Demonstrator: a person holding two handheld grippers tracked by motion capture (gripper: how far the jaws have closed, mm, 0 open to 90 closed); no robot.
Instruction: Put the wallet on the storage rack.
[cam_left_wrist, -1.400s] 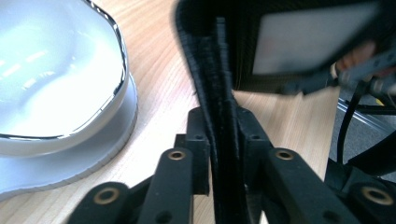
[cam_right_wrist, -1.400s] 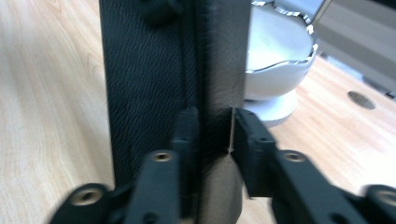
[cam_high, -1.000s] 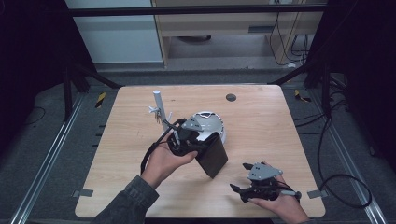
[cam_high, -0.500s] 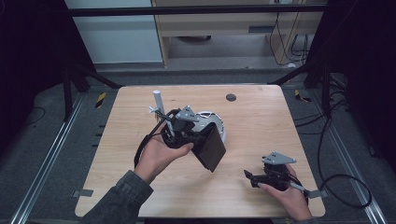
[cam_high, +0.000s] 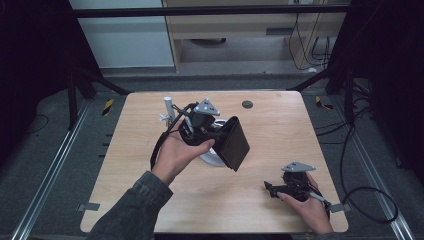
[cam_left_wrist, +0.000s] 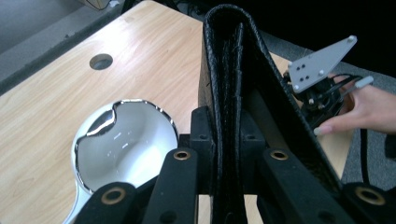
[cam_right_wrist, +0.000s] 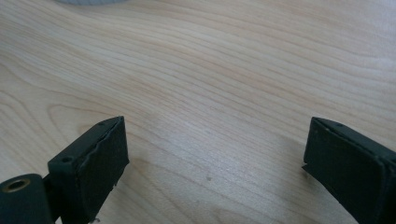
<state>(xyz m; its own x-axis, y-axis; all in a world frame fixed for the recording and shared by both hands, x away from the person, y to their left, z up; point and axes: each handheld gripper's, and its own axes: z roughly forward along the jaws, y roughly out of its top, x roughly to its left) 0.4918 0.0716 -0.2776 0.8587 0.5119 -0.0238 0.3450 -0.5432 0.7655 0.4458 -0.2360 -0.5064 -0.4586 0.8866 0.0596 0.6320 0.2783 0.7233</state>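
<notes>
Nearest the person, the right claw (cam_high: 272, 189) lies low over the bench (cam_high: 280, 125) at its near right corner, jaws wide apart and just opened further, bare wood between them. Further in, the left claw (cam_high: 220, 136) is lifted above mid-bench and clamped on a black wallet (cam_high: 234, 144), which hangs tilted from its jaws, with a shiny white bowl (cam_left_wrist: 122, 140) on the bench just beneath it. Beyond that claw stands a white post (cam_high: 168, 107).

The left hand-held gripper (cam_high: 220, 132) holds a wallet (cam_high: 235, 143) above the middle of the bench (cam_high: 280, 125), over a bowl (cam_left_wrist: 123, 140). The right hand-held gripper (cam_high: 272, 189) sits near the bench's front right corner, well apart from them.
</notes>
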